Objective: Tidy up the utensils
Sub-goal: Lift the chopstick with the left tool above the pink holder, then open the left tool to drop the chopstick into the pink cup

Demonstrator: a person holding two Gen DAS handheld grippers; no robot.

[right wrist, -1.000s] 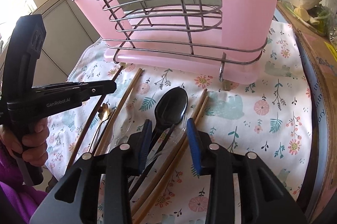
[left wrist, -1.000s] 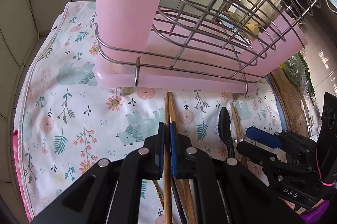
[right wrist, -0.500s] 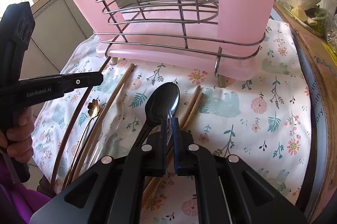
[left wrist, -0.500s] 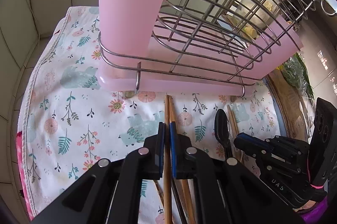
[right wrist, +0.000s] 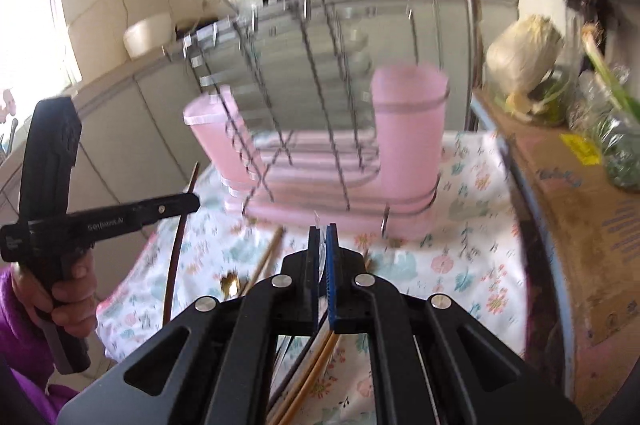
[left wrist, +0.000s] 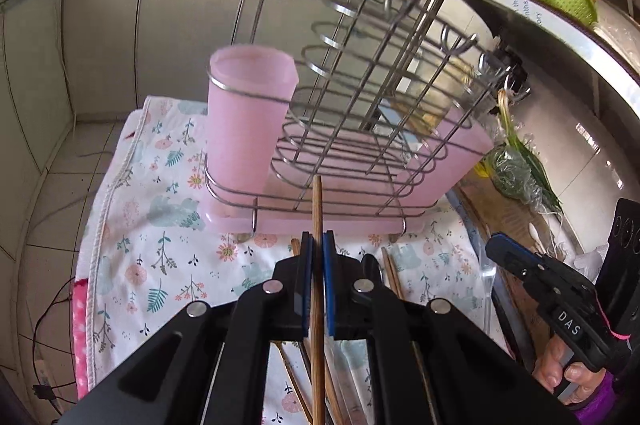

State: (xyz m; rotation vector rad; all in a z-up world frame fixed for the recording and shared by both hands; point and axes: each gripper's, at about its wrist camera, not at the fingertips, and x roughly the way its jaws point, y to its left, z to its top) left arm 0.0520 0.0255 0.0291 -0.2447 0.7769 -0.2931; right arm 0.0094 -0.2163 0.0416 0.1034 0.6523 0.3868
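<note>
In front of the rack, the left claw is clamped on a chopstick. The right claw is closed on something clear, unidentifiable. Aim the chopstick tip over the pink cup before lowering; keep it vertical.

Both wrist views face the rack closely; right view blurred.

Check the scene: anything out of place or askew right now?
Yes. The left gripper holds only one chopstick; its mates lie loose on the cloth. The pink cups in the rack look empty.
</note>
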